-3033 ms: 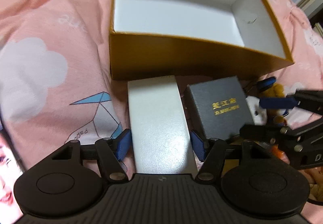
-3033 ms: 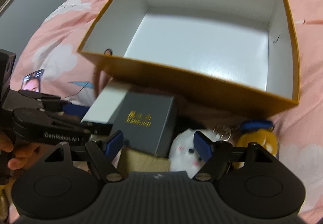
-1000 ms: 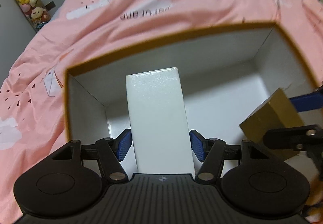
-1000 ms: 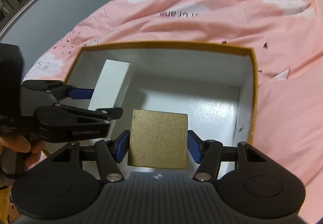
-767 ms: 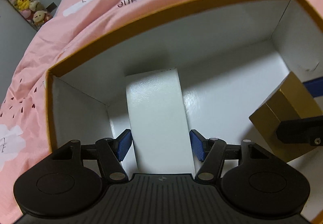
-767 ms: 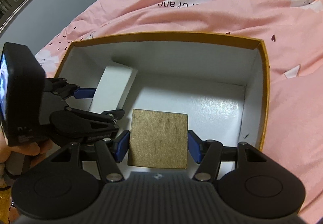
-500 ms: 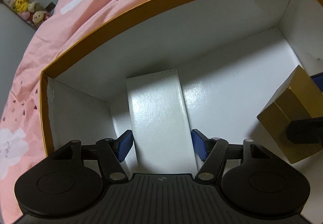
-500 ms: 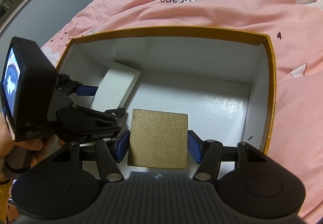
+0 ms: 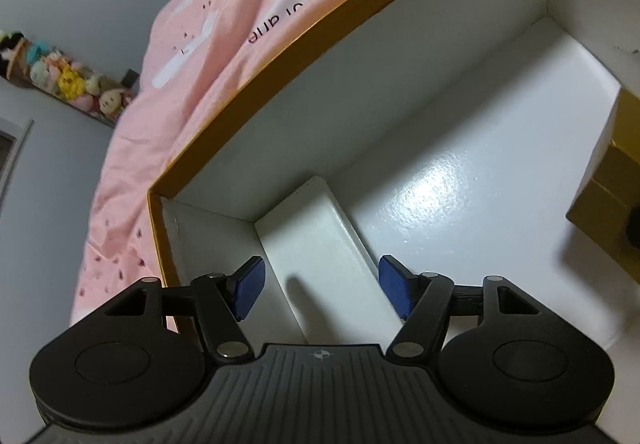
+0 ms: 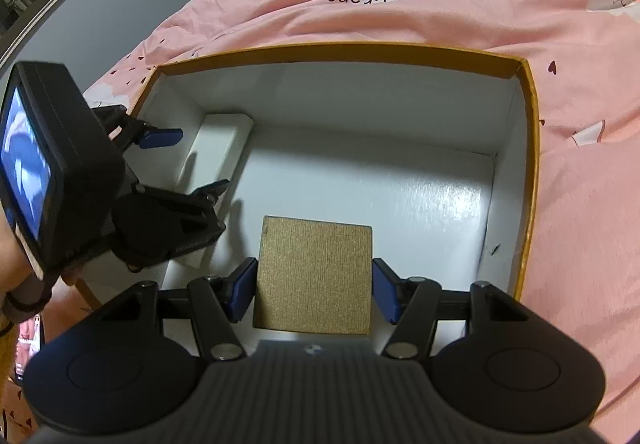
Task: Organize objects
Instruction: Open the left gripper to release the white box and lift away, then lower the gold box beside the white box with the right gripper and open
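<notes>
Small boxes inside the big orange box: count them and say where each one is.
2. The white box lies on the floor in the far left corner of the orange box, under the open left gripper. The gold box is held by the right gripper over the near middle.

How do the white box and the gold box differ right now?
The white box is long, smooth and glossy; the gold box looks square and textured. The white box lies in the carton's far left corner, with the left gripper open around it; the gold box is clamped in the right gripper. Both are inside the carton.
</notes>
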`<move>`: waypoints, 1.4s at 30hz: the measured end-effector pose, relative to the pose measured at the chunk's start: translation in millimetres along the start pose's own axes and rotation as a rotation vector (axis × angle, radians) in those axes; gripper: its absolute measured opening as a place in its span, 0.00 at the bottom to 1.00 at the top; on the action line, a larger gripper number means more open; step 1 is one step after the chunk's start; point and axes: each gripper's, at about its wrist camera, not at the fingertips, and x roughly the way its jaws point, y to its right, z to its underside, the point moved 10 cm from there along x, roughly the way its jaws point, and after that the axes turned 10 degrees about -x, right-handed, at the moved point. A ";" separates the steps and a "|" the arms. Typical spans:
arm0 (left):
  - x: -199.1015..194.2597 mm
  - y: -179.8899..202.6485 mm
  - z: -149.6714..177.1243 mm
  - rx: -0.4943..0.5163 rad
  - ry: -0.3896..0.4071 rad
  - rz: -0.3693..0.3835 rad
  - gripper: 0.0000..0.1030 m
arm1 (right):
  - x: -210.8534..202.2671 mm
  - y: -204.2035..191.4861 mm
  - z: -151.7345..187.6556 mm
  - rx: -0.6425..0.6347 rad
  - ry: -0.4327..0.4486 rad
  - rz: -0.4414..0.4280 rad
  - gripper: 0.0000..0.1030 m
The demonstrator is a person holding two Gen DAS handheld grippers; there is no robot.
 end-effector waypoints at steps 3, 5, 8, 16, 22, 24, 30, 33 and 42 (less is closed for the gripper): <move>-5.8 -5.3 -1.5 -0.009 0.028 -0.014 0.71 | -0.3 -2.2 2.1 0.007 -0.007 -0.007 0.60; -9.9 -8.8 -9.5 -0.032 0.053 0.004 0.69 | -1.7 -4.8 2.7 0.015 -0.008 -0.016 0.60; -30.6 -14.6 -11.7 -0.117 0.077 0.119 0.69 | -5.7 -13.4 2.7 0.029 -0.017 -0.063 0.60; -85.9 -67.6 -2.8 -0.385 0.192 0.313 0.69 | -2.1 -53.5 -7.1 0.029 -0.080 -0.188 0.60; -91.6 -99.2 20.7 -0.512 0.219 0.321 0.69 | 12.0 -85.8 -20.4 0.041 -0.136 -0.272 0.61; -88.2 -104.4 29.8 -0.546 0.211 0.330 0.69 | 20.9 -94.0 -20.8 0.045 -0.166 -0.291 0.61; -77.1 -111.2 47.7 -0.623 0.182 0.365 0.69 | 45.9 -101.4 -17.2 0.099 -0.249 -0.309 0.61; -72.1 -111.4 50.8 -0.633 0.176 0.381 0.69 | 57.6 -100.3 -13.1 0.134 -0.287 -0.313 0.61; -56.2 -109.8 58.2 -0.659 0.145 0.408 0.69 | 73.4 -108.2 -1.4 0.123 -0.353 -0.325 0.63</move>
